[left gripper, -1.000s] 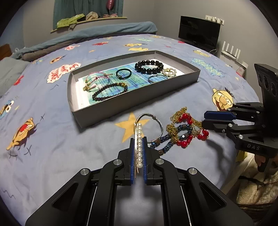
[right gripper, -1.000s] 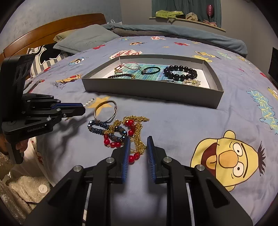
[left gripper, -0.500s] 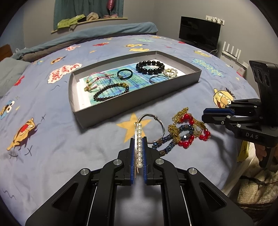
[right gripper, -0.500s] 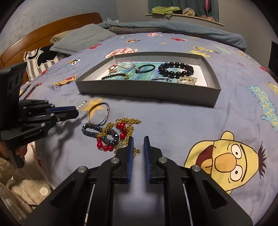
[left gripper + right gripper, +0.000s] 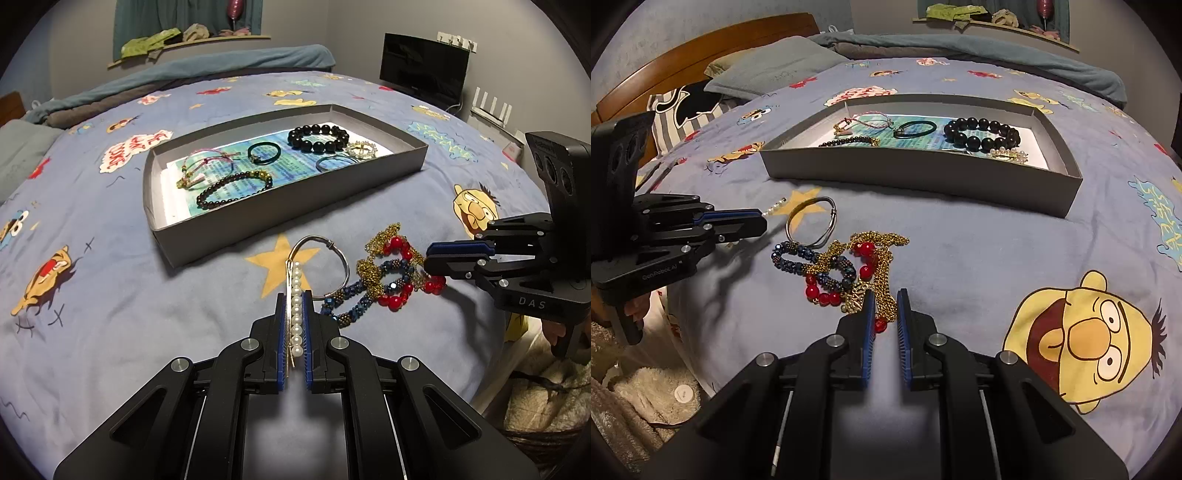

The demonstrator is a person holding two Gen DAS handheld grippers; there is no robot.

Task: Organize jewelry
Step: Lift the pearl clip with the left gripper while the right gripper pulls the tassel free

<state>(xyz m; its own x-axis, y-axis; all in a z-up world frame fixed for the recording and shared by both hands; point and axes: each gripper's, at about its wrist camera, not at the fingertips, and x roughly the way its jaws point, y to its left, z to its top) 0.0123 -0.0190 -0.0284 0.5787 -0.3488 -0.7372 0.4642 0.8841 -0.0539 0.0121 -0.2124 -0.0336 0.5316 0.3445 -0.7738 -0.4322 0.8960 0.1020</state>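
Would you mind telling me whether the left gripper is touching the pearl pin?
Touching: the left wrist view shows the left gripper shut on the pearl pin, pads against its beads.

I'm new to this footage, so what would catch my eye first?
A pearl strand clamped in the left tongs stands out at the bed's near edge. Just right of it lies a tangle of red beads and gold chain, its near end between the right tongs. Behind them sits the grey tray of bracelets.
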